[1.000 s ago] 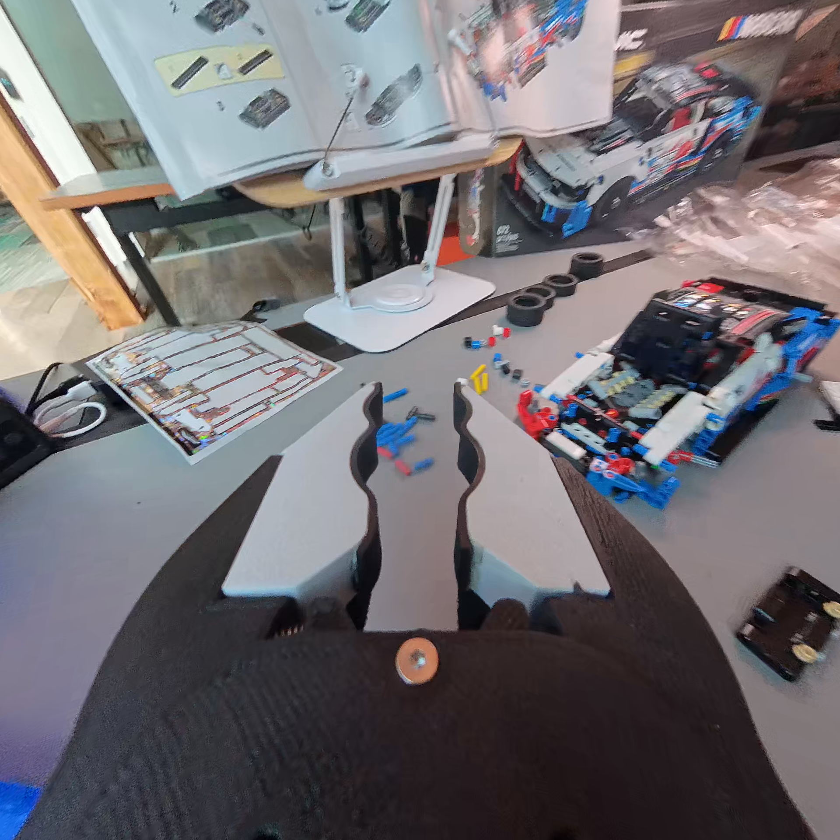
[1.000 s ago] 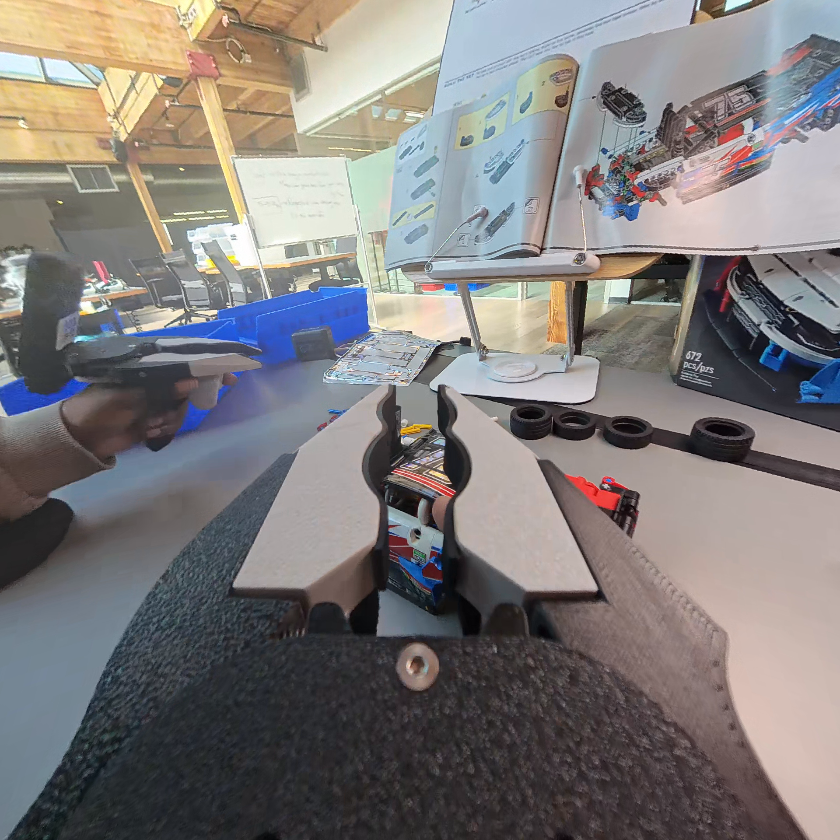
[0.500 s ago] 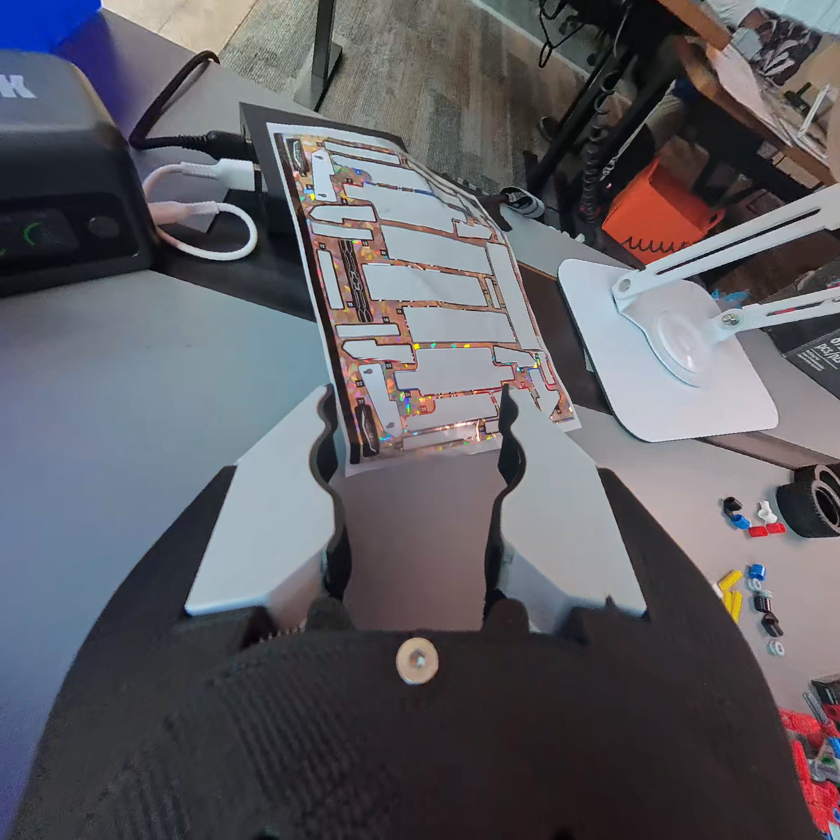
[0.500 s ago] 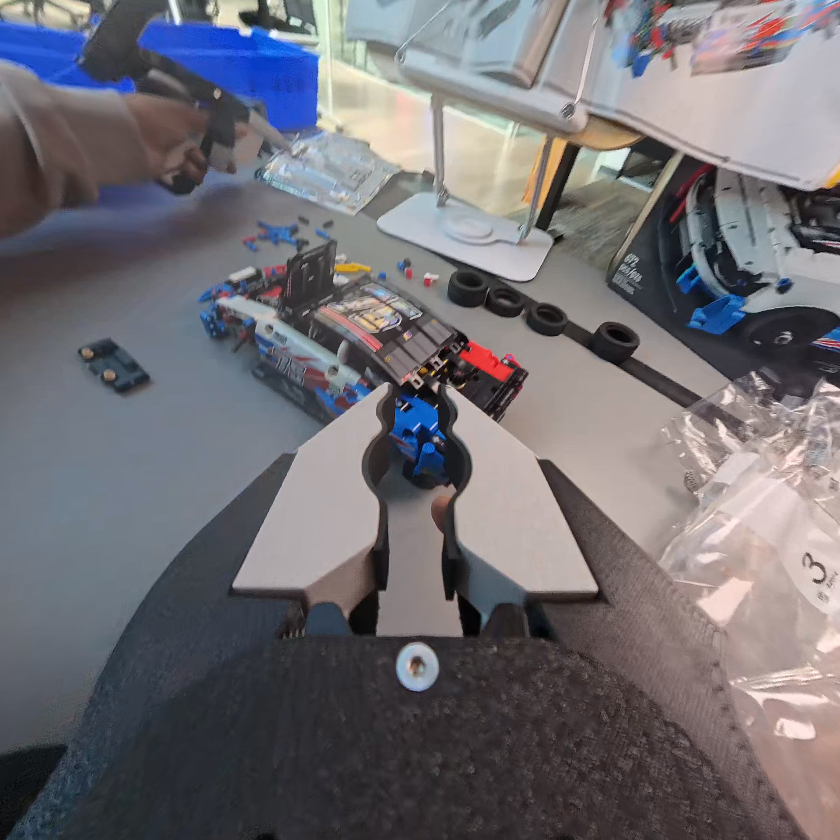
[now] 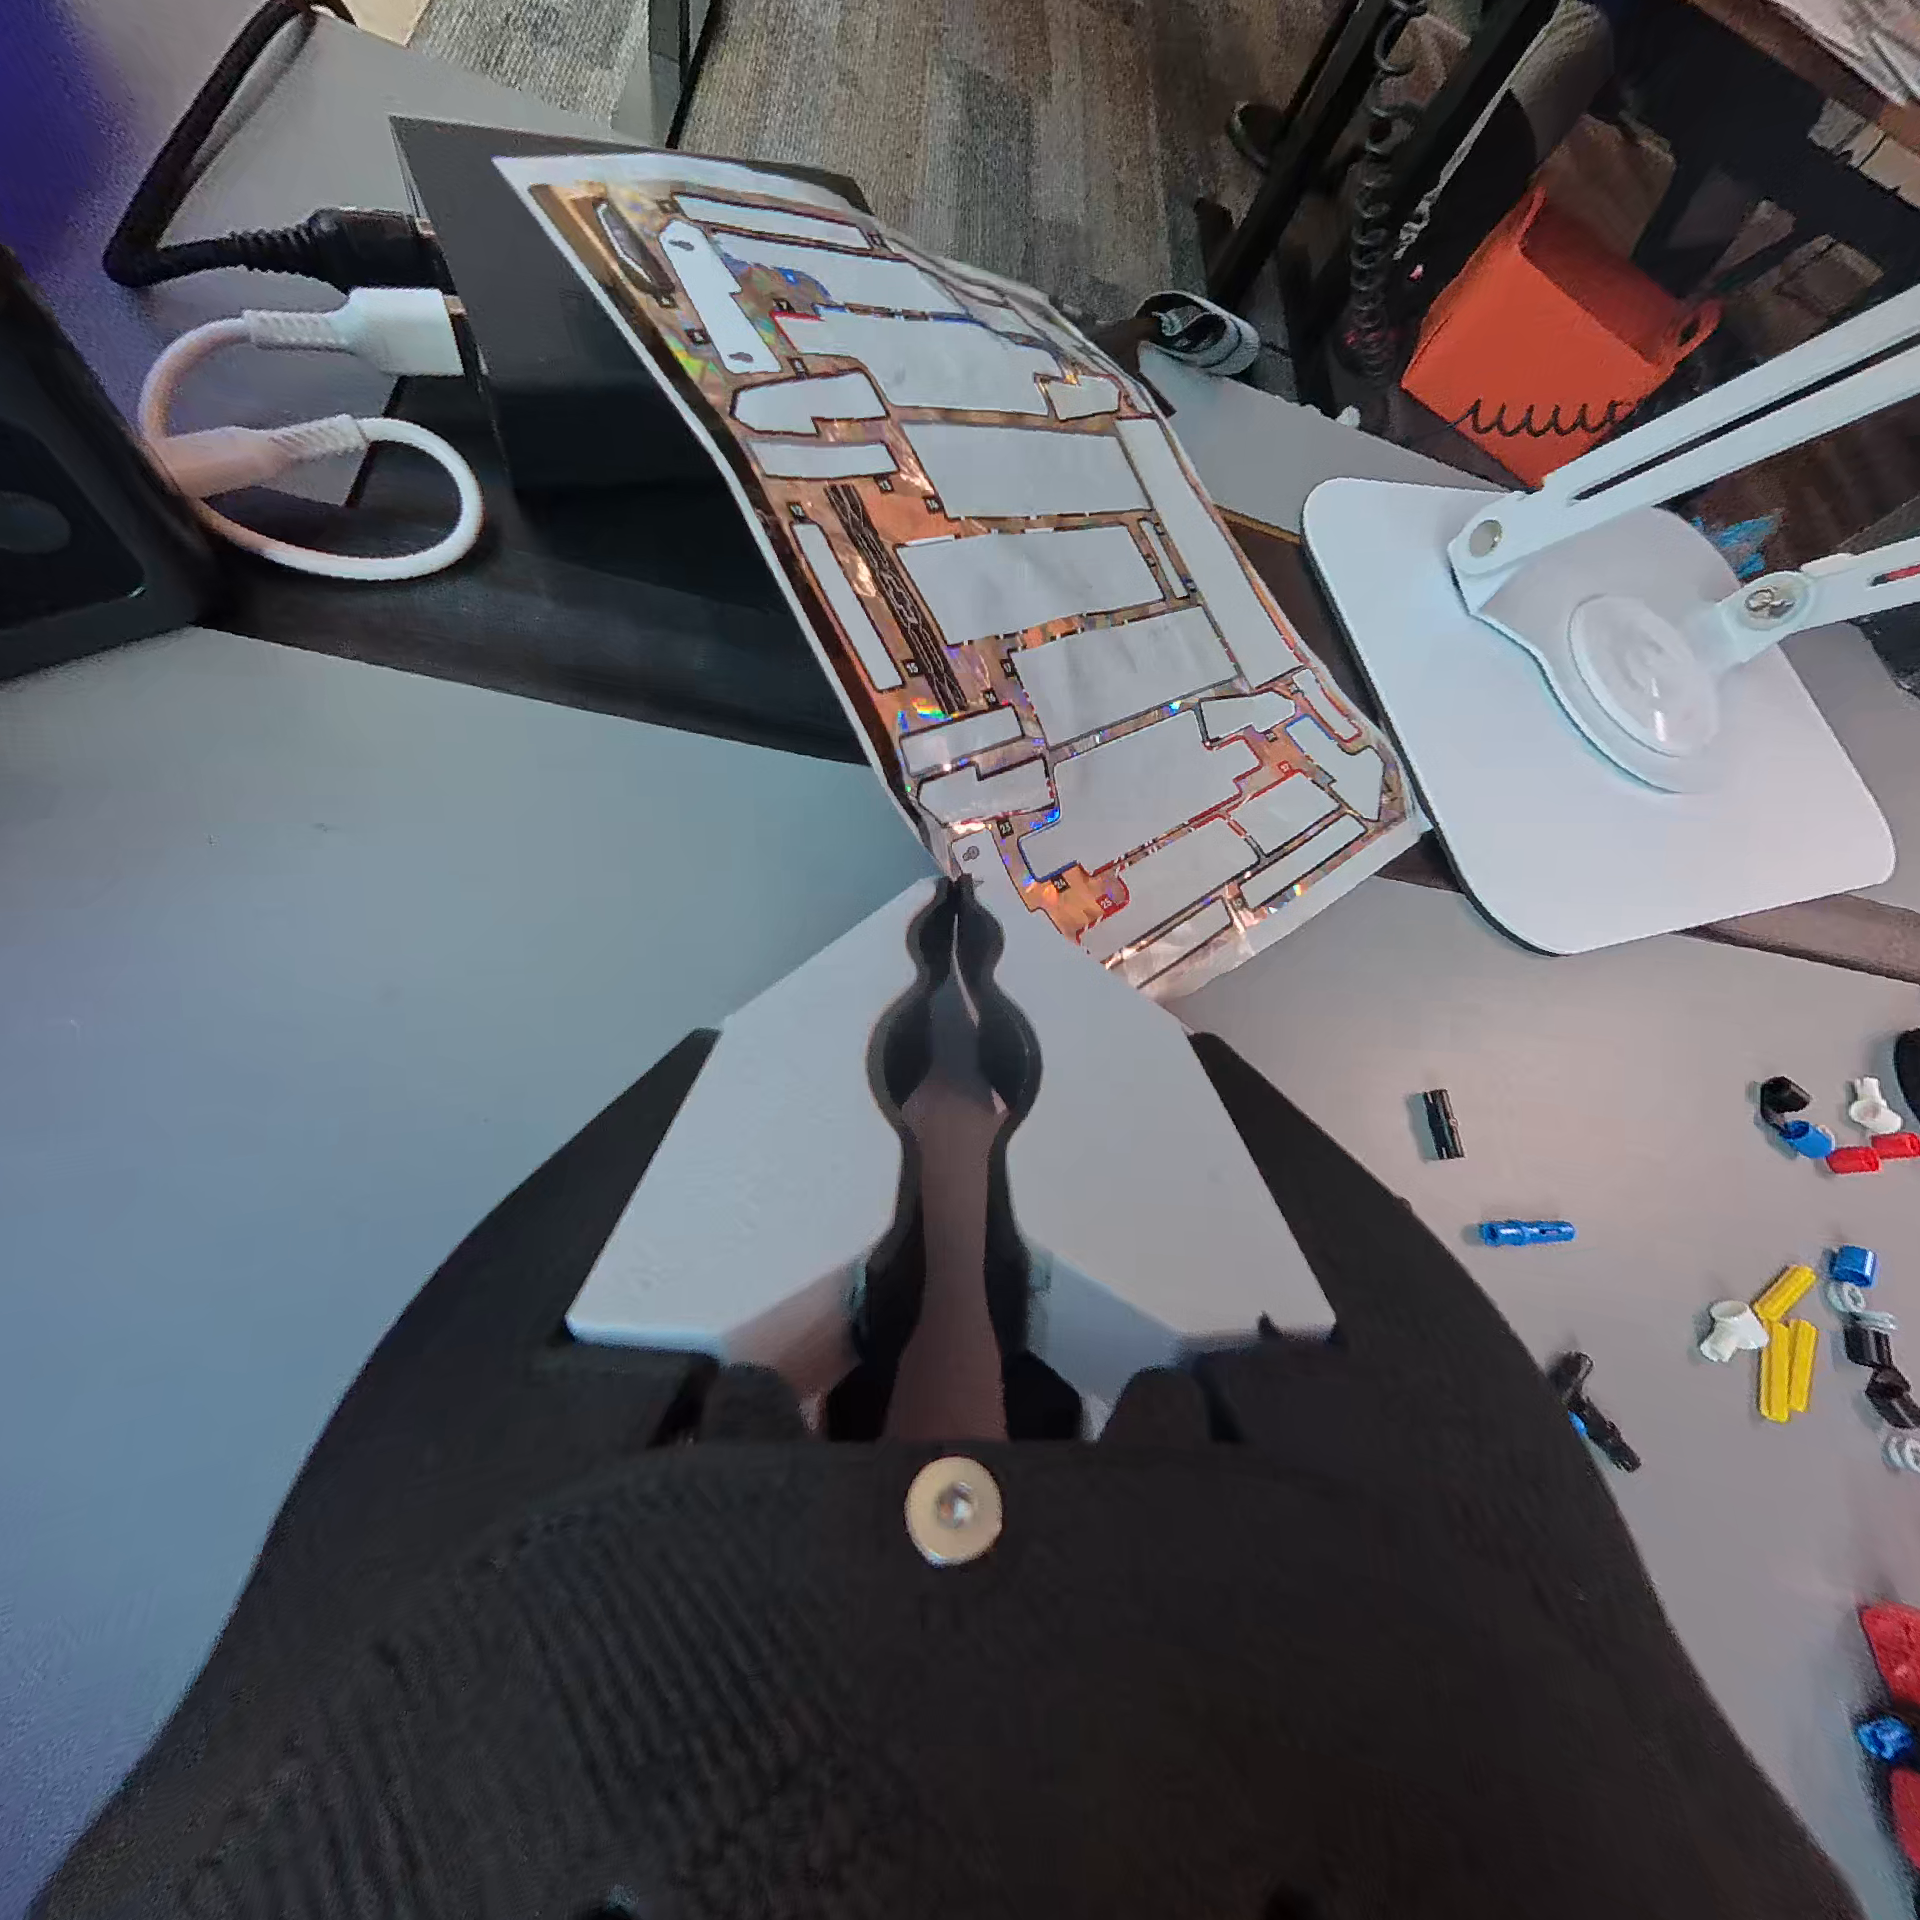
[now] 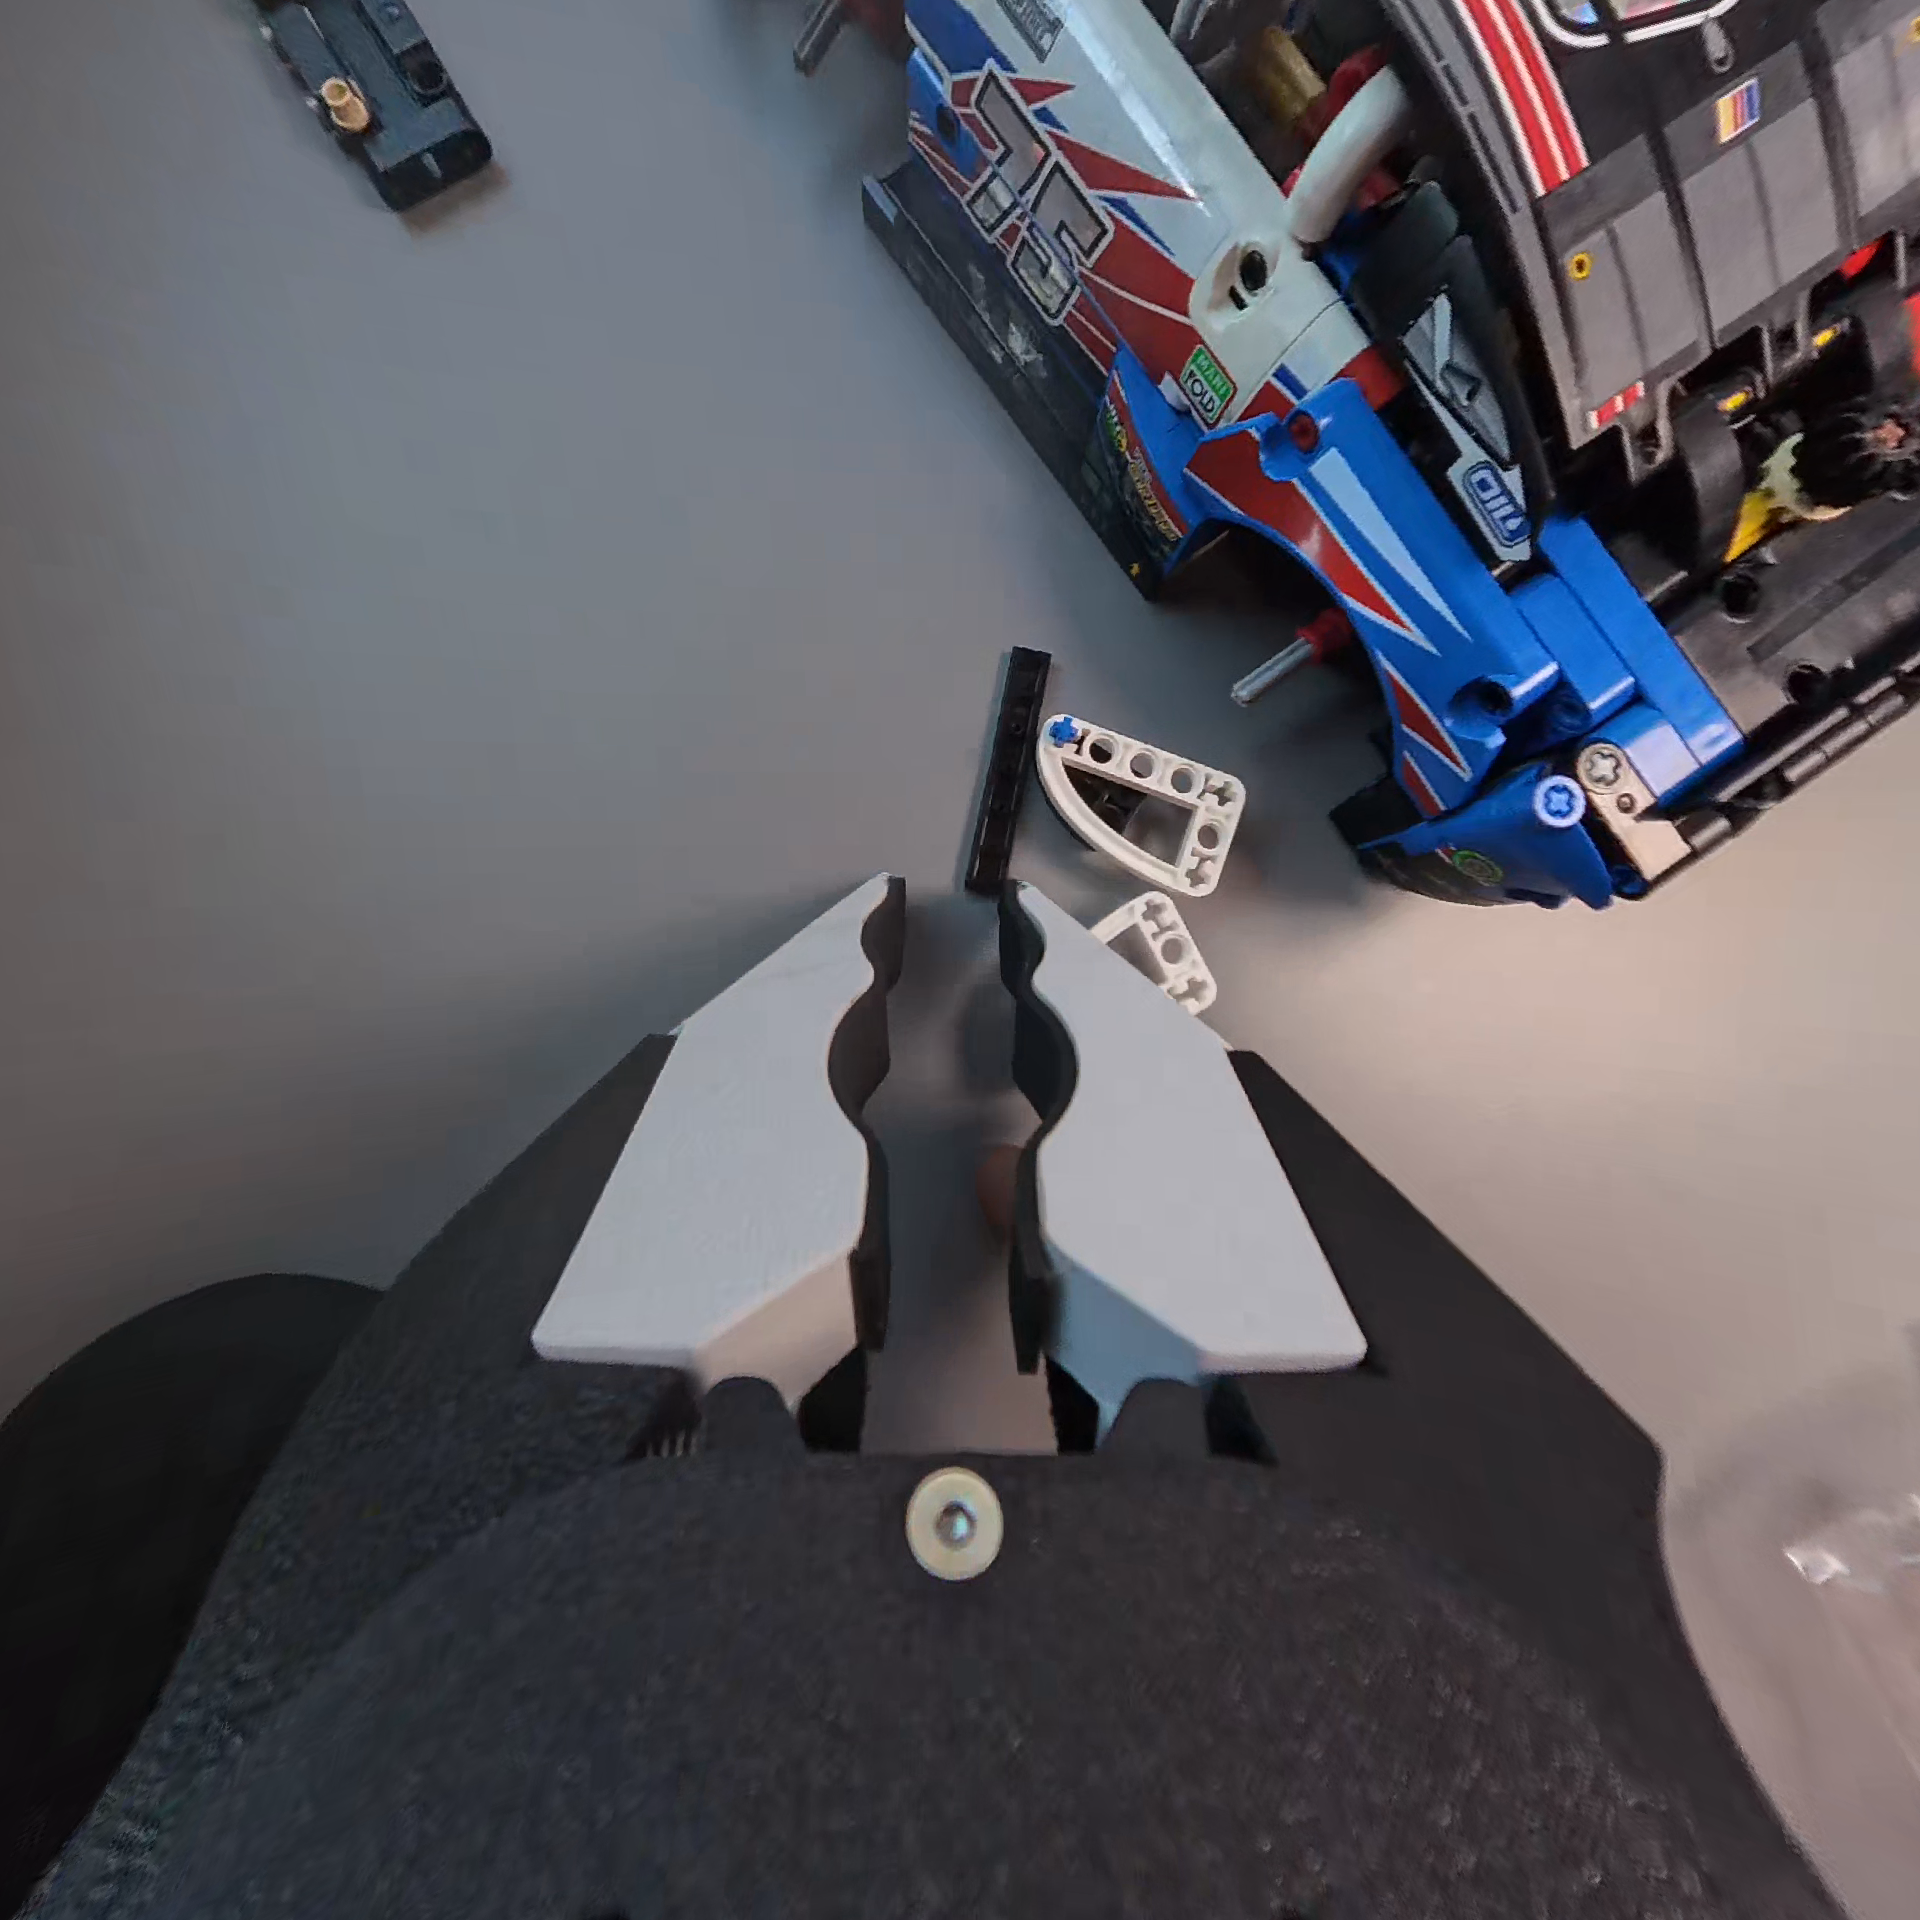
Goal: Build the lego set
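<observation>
In the left wrist view my left gripper point(image 5: 958, 900) is shut on the near corner of the shiny sticker sheet point(image 5: 1023, 582), which curves up off the grey table. In the right wrist view my right gripper point(image 6: 951, 889) is open and empty, pointing down at the table. Just beyond its tips lie a thin black strip point(image 6: 1006, 769) and a white angled beam piece point(image 6: 1143, 800); a second white piece point(image 6: 1169, 951) lies beside the right finger. The partly built blue, white and black lego car point(image 6: 1455, 364) sits to the upper right.
The white base of the booklet stand point(image 5: 1600, 707) is right of the sheet. Small loose lego pieces point(image 5: 1787, 1340) and a blue pin point(image 5: 1525, 1232) lie at right. A black device with cables point(image 5: 312, 457) is at left. A small dark assembly point(image 6: 384, 94) lies left of the car. There is about 50 cm between the tips of the two grippers.
My left gripper closed on the sticker sheet's corner, and the sheet now lifts off the table. My right gripper swung down toward the table near the car's rear, over the loose black and white pieces.
</observation>
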